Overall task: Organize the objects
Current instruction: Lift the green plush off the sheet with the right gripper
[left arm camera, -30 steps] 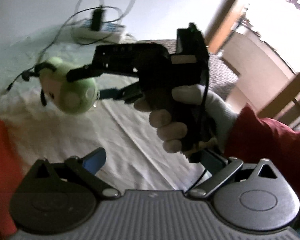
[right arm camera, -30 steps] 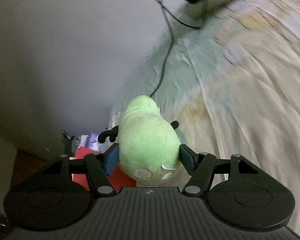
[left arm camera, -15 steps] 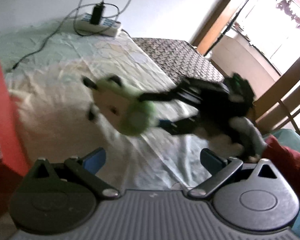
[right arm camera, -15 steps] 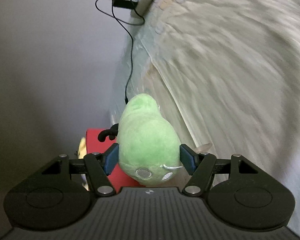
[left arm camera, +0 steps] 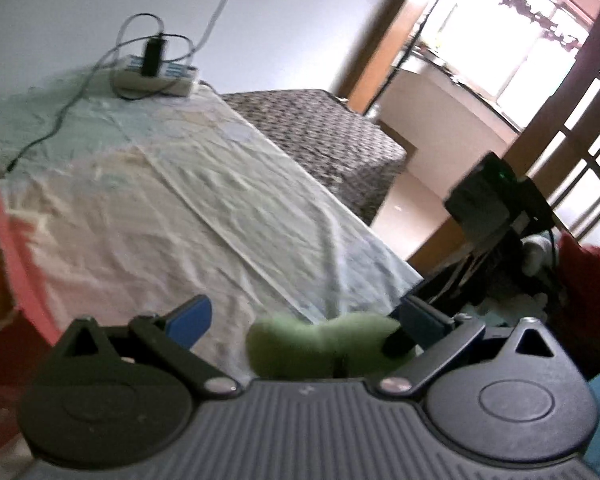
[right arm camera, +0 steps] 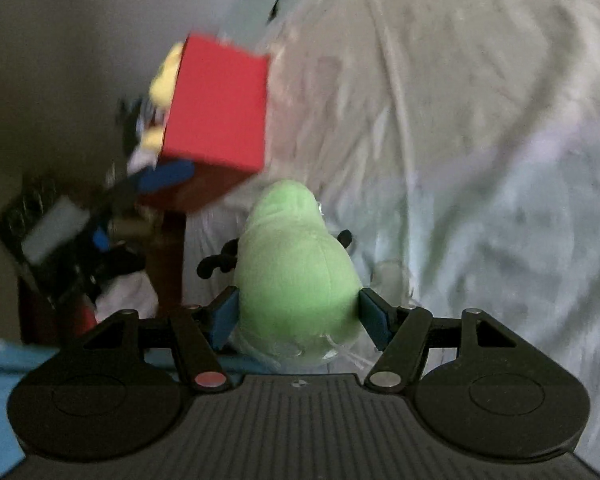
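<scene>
Our right gripper [right arm camera: 298, 316] has its blue pads [right arm camera: 374, 320] pressed against both sides of the green plush toy [right arm camera: 296, 280], holding it above the bed sheet [right arm camera: 480, 160]. Our left gripper [left arm camera: 300, 316] has its jaws spread wide with nothing clamped between its fingers [left arm camera: 190, 318], beside the right one.

Pale wall [left arm camera: 100, 0], wrinkled bedsheet [left arm camera: 180, 200], patterned mattress [left arm camera: 320, 128], bright barred window [left arm camera: 520, 40], wooden doorframe [left arm camera: 384, 32]

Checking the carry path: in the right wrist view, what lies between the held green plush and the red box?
Right wrist view: only a short stretch of wrinkled bedsheet separates the green plush, clamped in the right gripper, from the red box.
</scene>
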Action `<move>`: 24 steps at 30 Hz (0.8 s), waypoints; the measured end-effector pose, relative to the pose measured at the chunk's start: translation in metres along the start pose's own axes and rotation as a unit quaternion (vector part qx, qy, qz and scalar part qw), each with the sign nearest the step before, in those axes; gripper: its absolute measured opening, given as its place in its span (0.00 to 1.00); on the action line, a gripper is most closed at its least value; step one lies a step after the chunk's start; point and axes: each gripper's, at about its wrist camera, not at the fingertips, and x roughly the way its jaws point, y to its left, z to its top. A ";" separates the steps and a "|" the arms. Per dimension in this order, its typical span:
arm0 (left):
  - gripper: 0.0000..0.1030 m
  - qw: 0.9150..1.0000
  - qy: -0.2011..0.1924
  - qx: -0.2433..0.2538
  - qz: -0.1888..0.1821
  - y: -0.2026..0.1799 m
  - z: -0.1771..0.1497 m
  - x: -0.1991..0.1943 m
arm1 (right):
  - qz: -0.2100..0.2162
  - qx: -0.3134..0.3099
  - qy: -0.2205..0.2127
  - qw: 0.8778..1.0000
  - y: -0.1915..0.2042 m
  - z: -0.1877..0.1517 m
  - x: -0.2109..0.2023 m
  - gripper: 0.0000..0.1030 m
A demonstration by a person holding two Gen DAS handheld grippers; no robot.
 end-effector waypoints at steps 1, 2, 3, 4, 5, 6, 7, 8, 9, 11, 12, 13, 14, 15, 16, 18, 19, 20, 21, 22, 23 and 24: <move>0.97 1.000 0.004 0.007 -0.007 -0.003 -0.002 0.002 | -0.003 -0.014 0.010 1.000 0.002 0.000 0.004 0.65; 0.97 1.000 0.008 0.013 -0.012 -0.005 -0.003 0.004 | -0.007 -0.022 0.014 1.000 0.002 0.003 0.008 0.65; 0.97 1.000 0.014 0.019 -0.016 -0.007 -0.006 0.007 | -0.012 -0.023 0.009 1.000 0.000 0.006 0.010 0.66; 0.97 0.999 0.022 0.024 -0.017 -0.009 -0.008 0.010 | -0.014 -0.018 0.001 1.000 -0.004 0.008 0.008 0.66; 0.97 0.999 0.029 0.028 -0.014 -0.010 -0.011 0.013 | -0.015 -0.007 -0.013 1.000 -0.009 0.013 0.007 0.66; 0.97 0.999 0.036 0.029 -0.011 -0.011 -0.012 0.018 | -0.011 -0.001 -0.023 1.000 -0.012 0.017 0.007 0.66; 0.97 0.999 0.042 0.028 -0.008 -0.011 -0.013 0.022 | -0.005 0.004 -0.034 0.999 -0.014 0.022 0.008 0.68; 0.96 0.999 0.047 0.028 -0.004 -0.011 -0.013 0.025 | -0.002 0.007 -0.044 0.999 -0.015 0.025 0.009 0.69; 0.96 0.998 0.050 0.029 0.000 -0.011 -0.012 0.029 | -0.002 0.010 -0.058 0.998 -0.015 0.028 0.009 0.70; 0.96 0.998 0.051 0.031 0.007 -0.012 -0.009 0.035 | -0.008 0.028 -0.097 0.995 -0.017 0.033 0.005 0.72; 0.96 0.998 0.051 0.033 0.011 -0.012 -0.008 0.037 | -0.012 0.042 -0.116 0.992 -0.020 0.035 0.004 0.72; 0.96 0.998 0.051 0.034 0.015 -0.011 -0.006 0.039 | -0.017 0.054 -0.132 0.990 -0.022 0.036 0.002 0.72; 0.96 0.998 0.052 0.035 0.020 -0.010 -0.005 0.040 | -0.019 0.068 -0.151 0.986 -0.025 0.034 -0.002 0.72; 0.96 0.998 0.054 0.033 0.026 -0.007 -0.004 0.043 | -0.018 0.077 -0.163 0.983 -0.028 0.028 -0.008 0.72; 0.96 0.997 0.058 0.029 0.031 -0.004 -0.004 0.045 | -0.016 0.088 -0.179 0.980 -0.031 0.024 -0.012 0.72; 0.95 0.997 0.064 0.017 0.040 0.005 -0.003 0.050 | -0.012 0.105 -0.206 0.973 -0.035 0.010 -0.023 0.72; 0.94 0.997 0.067 0.008 0.045 0.010 -0.002 0.053 | -0.010 0.113 -0.219 0.969 -0.035 0.011 -0.023 0.72; 0.93 0.996 0.070 0.000 0.048 0.014 -0.001 0.055 | -0.008 0.123 -0.233 0.965 -0.034 0.007 -0.023 0.72; 0.92 0.996 0.074 -0.009 0.048 0.018 -0.001 0.057 | -0.006 0.136 -0.246 0.960 -0.037 0.001 -0.027 0.72; 0.90 0.996 0.076 -0.016 0.047 0.022 0.000 0.059 | -0.006 0.150 -0.257 0.955 -0.040 -0.006 -0.031 0.72; 0.89 0.996 0.079 -0.021 0.046 0.024 0.000 0.061 | -0.008 0.163 -0.263 0.951 -0.043 -0.012 -0.034 0.71; 0.88 0.995 0.081 -0.022 0.046 0.025 0.000 0.063 | -0.012 0.171 -0.264 0.949 -0.044 -0.017 -0.036 0.71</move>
